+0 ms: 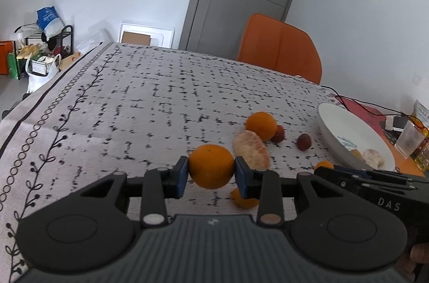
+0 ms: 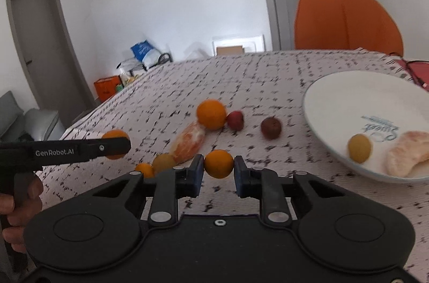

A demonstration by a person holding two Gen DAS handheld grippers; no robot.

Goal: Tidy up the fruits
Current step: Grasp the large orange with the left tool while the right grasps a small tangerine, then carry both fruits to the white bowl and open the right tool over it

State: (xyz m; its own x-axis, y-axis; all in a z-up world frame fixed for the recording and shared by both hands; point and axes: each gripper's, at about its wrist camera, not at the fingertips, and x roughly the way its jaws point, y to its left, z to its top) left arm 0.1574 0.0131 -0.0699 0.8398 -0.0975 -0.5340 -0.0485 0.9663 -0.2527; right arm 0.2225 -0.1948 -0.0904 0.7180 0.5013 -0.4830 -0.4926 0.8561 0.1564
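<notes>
My left gripper [image 1: 211,170] is shut on a round orange [image 1: 211,166], held just above the patterned tablecloth; from the right wrist view it [image 2: 118,146] reaches in from the left with that orange [image 2: 114,135]. My right gripper [image 2: 218,170] is shut on a smaller orange [image 2: 218,163]; in the left wrist view it [image 1: 320,170] enters from the right beside the white plate [image 1: 335,127]. On the cloth lie a peeled citrus piece [image 2: 189,141], another orange [image 2: 211,113], a red fruit [image 2: 236,120] and a dark red fruit [image 2: 271,128].
The white plate [image 2: 335,95] at the right holds a yellowish fruit [image 2: 359,147] and a peeled segment [image 2: 407,151]. A yellowish fruit [image 2: 163,162] and a small orange [image 2: 144,170] lie near my fingers. An orange chair [image 2: 346,23] stands behind the table. A plastic cup [image 1: 409,138] and cables sit beyond the plate.
</notes>
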